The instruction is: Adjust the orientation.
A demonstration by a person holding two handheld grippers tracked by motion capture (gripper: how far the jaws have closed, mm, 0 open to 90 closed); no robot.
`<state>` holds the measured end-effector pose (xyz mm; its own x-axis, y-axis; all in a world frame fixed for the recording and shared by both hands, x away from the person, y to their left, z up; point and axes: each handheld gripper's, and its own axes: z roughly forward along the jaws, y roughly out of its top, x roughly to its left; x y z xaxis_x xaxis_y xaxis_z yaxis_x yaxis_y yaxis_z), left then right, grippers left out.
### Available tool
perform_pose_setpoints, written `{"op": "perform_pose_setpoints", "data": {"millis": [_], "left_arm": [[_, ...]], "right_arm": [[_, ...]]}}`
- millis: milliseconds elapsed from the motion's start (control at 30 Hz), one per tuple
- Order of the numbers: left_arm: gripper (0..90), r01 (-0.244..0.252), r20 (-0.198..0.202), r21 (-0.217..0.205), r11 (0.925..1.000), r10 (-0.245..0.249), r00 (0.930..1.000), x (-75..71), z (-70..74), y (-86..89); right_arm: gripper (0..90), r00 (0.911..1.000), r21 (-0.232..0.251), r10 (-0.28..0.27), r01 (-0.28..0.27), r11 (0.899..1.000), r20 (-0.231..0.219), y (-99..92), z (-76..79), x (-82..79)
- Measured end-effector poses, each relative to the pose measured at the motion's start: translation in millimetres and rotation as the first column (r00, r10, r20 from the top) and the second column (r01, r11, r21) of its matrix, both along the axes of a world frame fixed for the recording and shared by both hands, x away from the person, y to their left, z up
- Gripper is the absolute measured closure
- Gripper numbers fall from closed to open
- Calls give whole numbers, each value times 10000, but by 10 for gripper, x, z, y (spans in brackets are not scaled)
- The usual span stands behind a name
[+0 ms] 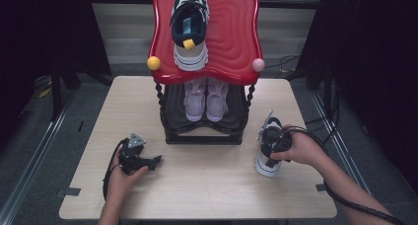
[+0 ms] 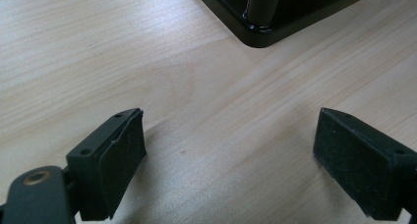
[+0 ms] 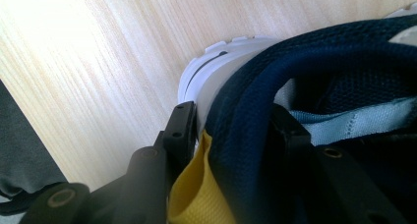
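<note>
A navy and white sneaker [image 1: 268, 163] stands on the table at the right, toe toward the person. My right gripper [image 1: 276, 145] is on its heel. In the right gripper view the gripper [image 3: 236, 121] has one jaw outside the white heel and the other inside the shoe, shut on the navy collar [image 3: 314, 62] beside a yellow pull tab [image 3: 196, 194]. A matching navy sneaker [image 1: 190, 27] lies on the red top shelf [image 1: 236, 32] of the shoe rack. My left gripper [image 1: 156, 161] rests on the table at the left, open and empty [image 2: 231, 140].
A pair of pale pink sneakers [image 1: 206, 99] sits on the rack's dark lower shelf. The rack's black base [image 2: 260, 27] lies just ahead of the left gripper. The wooden table [image 1: 207, 185] has bare room in front. Yellow [image 1: 154, 63] and pink [image 1: 258, 64] knobs mark the shelf corners.
</note>
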<state>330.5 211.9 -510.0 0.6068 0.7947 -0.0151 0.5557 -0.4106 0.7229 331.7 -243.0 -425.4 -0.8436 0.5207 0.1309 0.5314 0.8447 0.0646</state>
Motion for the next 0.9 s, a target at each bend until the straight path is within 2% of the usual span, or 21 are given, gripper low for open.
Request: {"op": "perform_pose_setpoints", "data": {"millis": [100, 133, 167, 200, 233, 267, 300, 433, 467, 567, 600, 700, 733, 800, 867, 900], "left_arm": [[118, 2, -1, -1, 10000, -2, 10000, 0, 0, 0], [118, 0, -10, 2, 10000, 0, 10000, 0, 1, 0], [117, -4, -16, -17, 10000, 4, 10000, -1, 0, -1], [117, 7, -18, 1, 10000, -7, 10000, 0, 1, 1], [117, 8, -17, -5, 10000, -8, 10000, 0, 1, 1], [117, 9, -20, 3, 10000, -9, 10000, 0, 1, 1], [117, -54, -18, -84, 10000, 54, 10000, -2, -3, -6], [117, -54, -19, -83, 10000, 54, 10000, -2, -3, -5], [117, 12, -15, -4, 10000, -12, 10000, 0, 1, 1], [117, 2, -8, 2, 10000, -2, 10000, 0, 1, 0], [117, 0, -1, -4, 10000, 0, 10000, 0, 0, 0], [117, 15, -22, 3, 10000, -15, 10000, 0, 1, 1], [117, -47, -30, -88, 10000, 47, 10000, -2, -2, -5], [118, 6, -16, -5, 10000, -6, 10000, 0, 1, 0], [117, 3, -10, 7, 10000, -3, 10000, 0, 1, 0], [118, 3, -10, 7, 10000, -3, 10000, 0, 1, 0]], "right_arm": [[583, 9999, -80, -38, 37, 10000, -124, 17, 5, 0], [590, 9996, -238, 283, -283, 9993, 5, 19, -4, 15], [599, 9998, -208, 91, -95, 9997, -185, 41, 8, 2], [615, 9992, -301, 398, -398, 9988, -3, 32, 0, 18], [626, 9995, -270, 283, -286, 9992, -126, 52, 12, 4], [633, 9980, -369, 626, -625, 9974, 11, 40, 9, 22], [637, 9983, -381, 579, -580, 9976, -23, 47, 10, 18], [655, 9980, -371, 632, -632, 9973, -32, 48, 16, 12], [655, 9987, -306, 488, -492, 9983, -136, 57, 20, -1], [649, 9971, -350, 755, -756, 9965, -44, 52, 22, 6], [644, 9950, -438, 1003, -1002, 9940, -9, 45, 27, 6], [643, 9929, -416, 1183, -1178, 9922, 98, 35, 31, 4], [645, 9932, -381, 1160, -1156, 9926, 90, 37, 31, -1], [662, 9943, -424, 1071, -1070, 9934, -13, 48, 39, -18], [680, 9901, -330, 1401, -1398, 9896, 51, 39, 27, -6], [688, 9925, -318, 1221, -1223, 9920, -93, 54, 32, -22]]}}
